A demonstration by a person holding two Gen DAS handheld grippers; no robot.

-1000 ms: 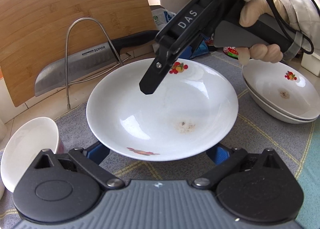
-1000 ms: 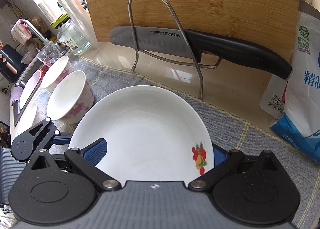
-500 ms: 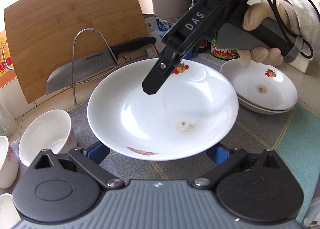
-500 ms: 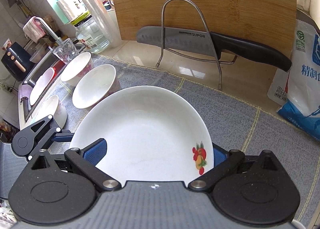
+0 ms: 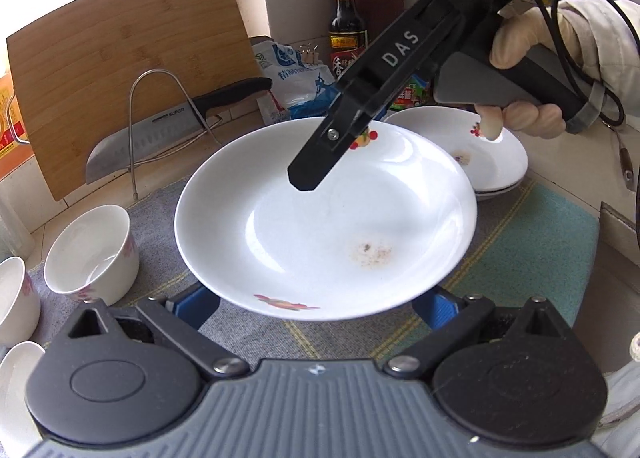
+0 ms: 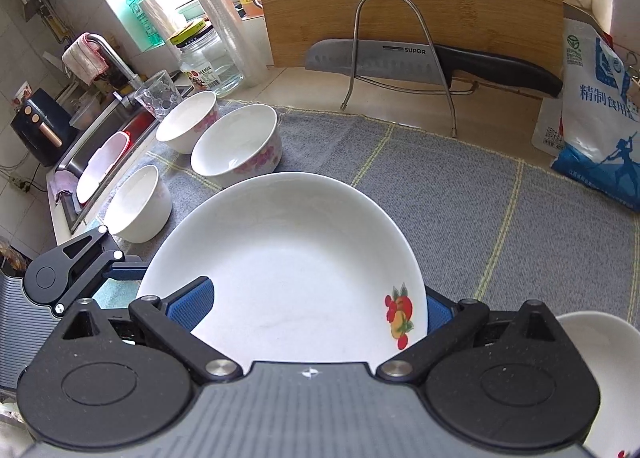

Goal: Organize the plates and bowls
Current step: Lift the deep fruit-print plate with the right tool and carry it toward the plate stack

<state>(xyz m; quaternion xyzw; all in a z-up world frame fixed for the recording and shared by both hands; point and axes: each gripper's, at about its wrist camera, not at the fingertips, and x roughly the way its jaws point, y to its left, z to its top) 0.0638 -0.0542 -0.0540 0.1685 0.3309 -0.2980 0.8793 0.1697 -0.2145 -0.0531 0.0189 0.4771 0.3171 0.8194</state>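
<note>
Plate (image 5: pixel 320 226) held up over the mat (image 6: pixel 460 194) by both hand-held grippers.
Right hand-held gripper (image 6: pixel 316 308) pinches the plate's rim; left hand-held gripper (image 5: pixel 320 304) looks spread under its near edge, grip unclear. Thin rim hold, so a tilt could slip it. Plate stack (image 5: pixel 492 154) far right; bowls (image 6: pixel 236 148) left, knife rack (image 6: pixel 400 58) behind, crowding the path.

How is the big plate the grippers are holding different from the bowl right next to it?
The held plate is wide and shallow; the bowl is narrow and deep. The plate is lifted off the cloth between the fingers of both grippers; the bowl stands on the cloth. The plate has a brown stain; the bowl looks clean. Both are white with painted decoration.
</note>
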